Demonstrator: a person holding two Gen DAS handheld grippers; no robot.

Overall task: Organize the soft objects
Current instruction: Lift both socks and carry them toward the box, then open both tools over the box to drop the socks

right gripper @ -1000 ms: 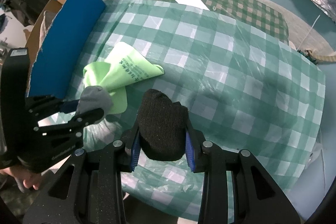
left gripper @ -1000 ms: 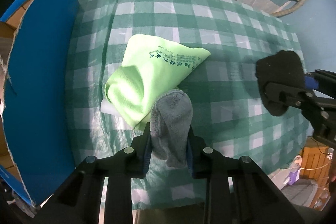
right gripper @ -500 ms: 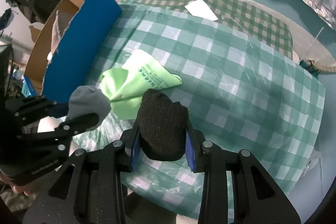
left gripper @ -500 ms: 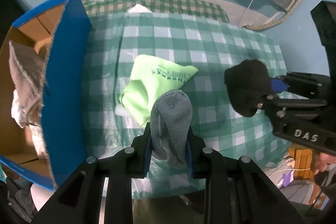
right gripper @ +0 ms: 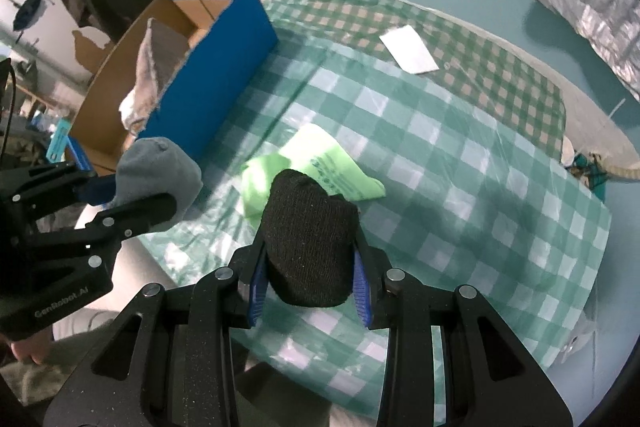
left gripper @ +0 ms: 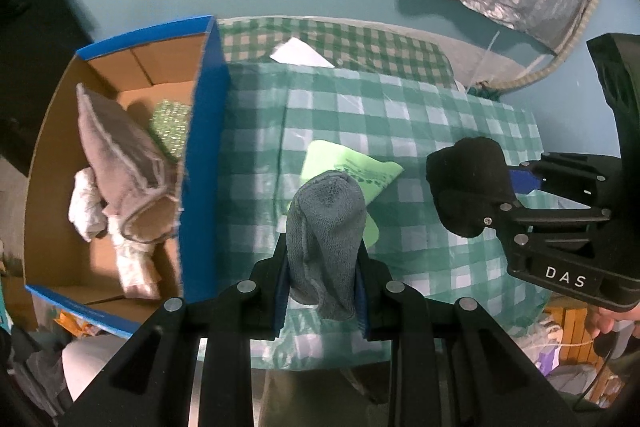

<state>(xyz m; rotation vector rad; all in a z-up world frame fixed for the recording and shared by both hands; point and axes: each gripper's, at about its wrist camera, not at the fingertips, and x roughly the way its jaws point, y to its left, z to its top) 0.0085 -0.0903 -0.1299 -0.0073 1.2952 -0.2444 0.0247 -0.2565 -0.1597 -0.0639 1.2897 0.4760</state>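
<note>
Pinched between the left gripper's [left gripper: 322, 267] jaws, a grey sock [left gripper: 326, 239] is held upright, toe end up. A black sock [right gripper: 310, 243] is squeezed the same way by the right gripper [right gripper: 308, 279], marked "DAS". A green cloth [right gripper: 316, 169] with unreadable print is spread on the table [right gripper: 480, 187]. A box [left gripper: 204, 147] is seen far left.

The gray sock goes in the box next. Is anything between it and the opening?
Only the box's blue side wall stands between the gray sock in the left tool and the opening; lifted over it, nothing else visible blocks.
</note>
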